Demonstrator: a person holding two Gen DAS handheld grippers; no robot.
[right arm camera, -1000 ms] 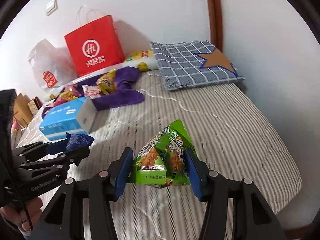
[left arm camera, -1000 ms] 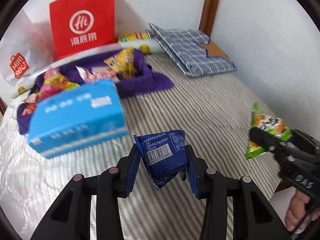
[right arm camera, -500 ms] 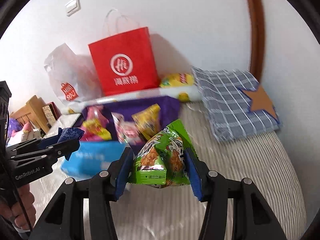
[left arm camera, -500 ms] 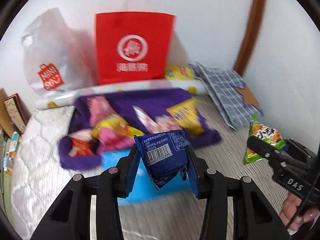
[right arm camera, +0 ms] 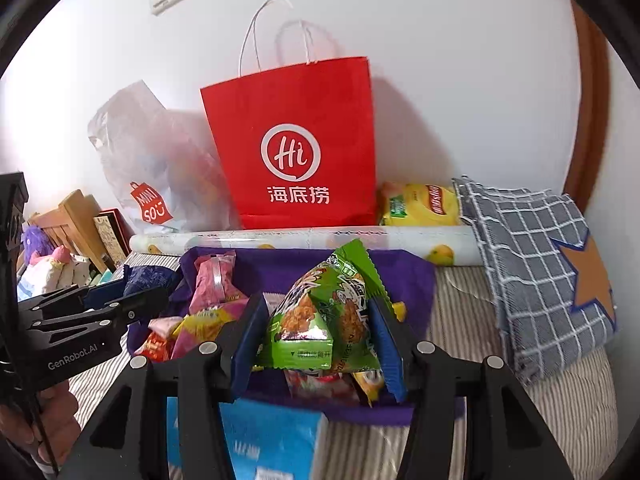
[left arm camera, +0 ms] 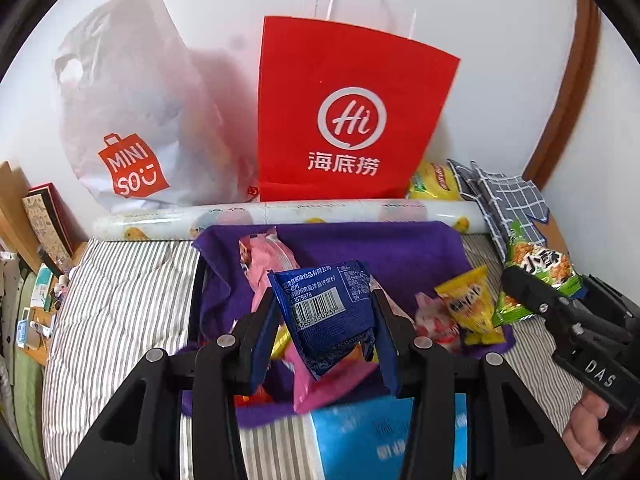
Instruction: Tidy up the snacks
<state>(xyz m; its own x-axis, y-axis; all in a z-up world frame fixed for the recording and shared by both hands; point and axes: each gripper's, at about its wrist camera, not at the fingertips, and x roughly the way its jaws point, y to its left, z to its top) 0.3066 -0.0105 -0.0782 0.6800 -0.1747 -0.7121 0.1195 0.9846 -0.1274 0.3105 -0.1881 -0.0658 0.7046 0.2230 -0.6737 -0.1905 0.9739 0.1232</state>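
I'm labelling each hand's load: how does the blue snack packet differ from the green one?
The blue snack packet is dark and plain, barcode side toward its camera; the green snack packet shows bright printed snack pictures. The blue sits in the left tool, the green in the right tool. Both are small sealed pouches, clamped above the purple cloth.

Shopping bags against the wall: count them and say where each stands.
2. The red paper shopping bag with white handles stands upright against the wall behind the bed. The translucent white plastic Miniso bag leans beside it, on its left. Others may be hidden.
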